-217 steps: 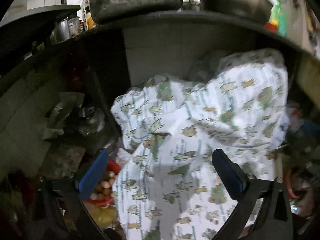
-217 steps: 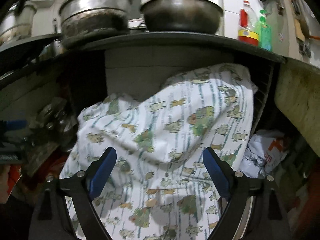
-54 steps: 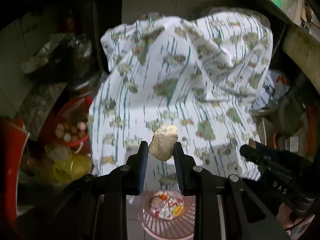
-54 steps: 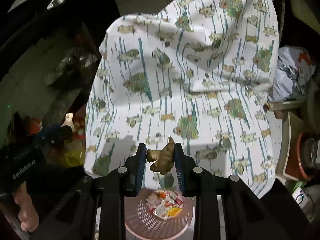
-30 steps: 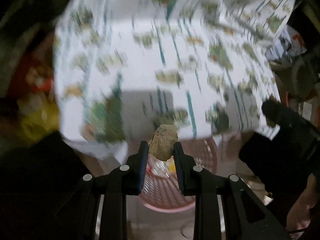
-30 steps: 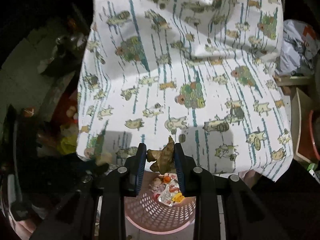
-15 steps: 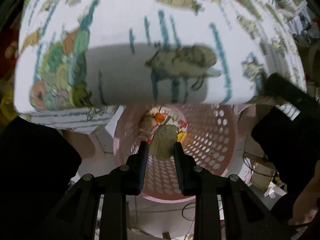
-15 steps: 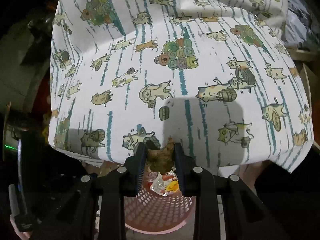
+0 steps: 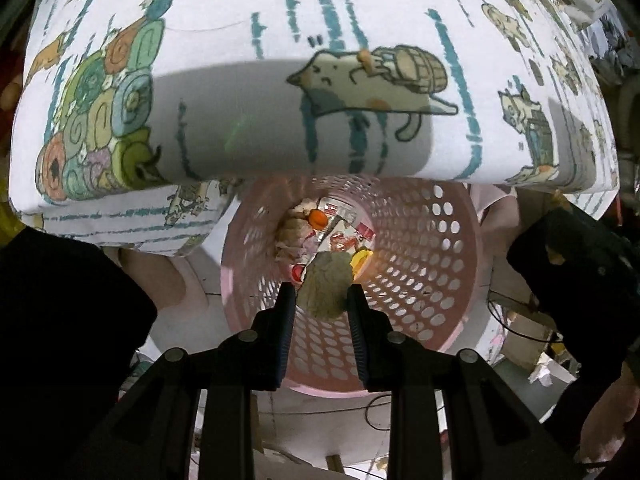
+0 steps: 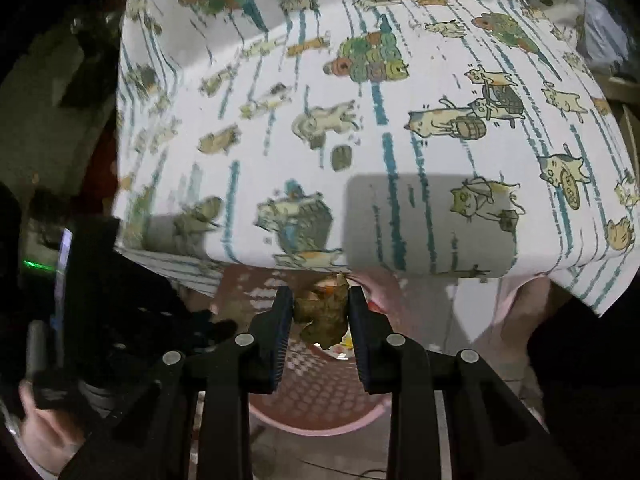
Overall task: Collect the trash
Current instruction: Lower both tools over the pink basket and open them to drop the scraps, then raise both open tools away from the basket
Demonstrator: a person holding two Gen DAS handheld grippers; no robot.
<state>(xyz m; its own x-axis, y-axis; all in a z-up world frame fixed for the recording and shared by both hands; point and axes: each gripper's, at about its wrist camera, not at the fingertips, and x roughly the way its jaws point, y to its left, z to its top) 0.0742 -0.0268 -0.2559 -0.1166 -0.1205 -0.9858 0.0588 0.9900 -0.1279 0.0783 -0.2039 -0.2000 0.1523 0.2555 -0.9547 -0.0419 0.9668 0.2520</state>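
My left gripper [image 9: 322,294] is shut on a beige crumpled lump of trash [image 9: 325,289] and holds it over the mouth of a pink perforated waste basket [image 9: 432,264]. Coloured wrappers [image 9: 344,236] lie at the basket's bottom. My right gripper [image 10: 320,306] is shut on a brown knobbly piece of ginger-like trash [image 10: 322,314], just above the same pink basket [image 10: 320,412], at the front edge of the cloth.
A white cloth with cat prints [image 9: 248,60] covers the table above the basket and hangs over its edge [image 10: 360,120]. The other gripper's dark body shows at the right [image 9: 580,264] and at the left [image 10: 88,280]. Cables lie on the floor [image 9: 520,328].
Both grippers have dropped lower and closer to the table's front edge. The left one now holds its lump over the basket opening; the right has followed down to the basket rim.
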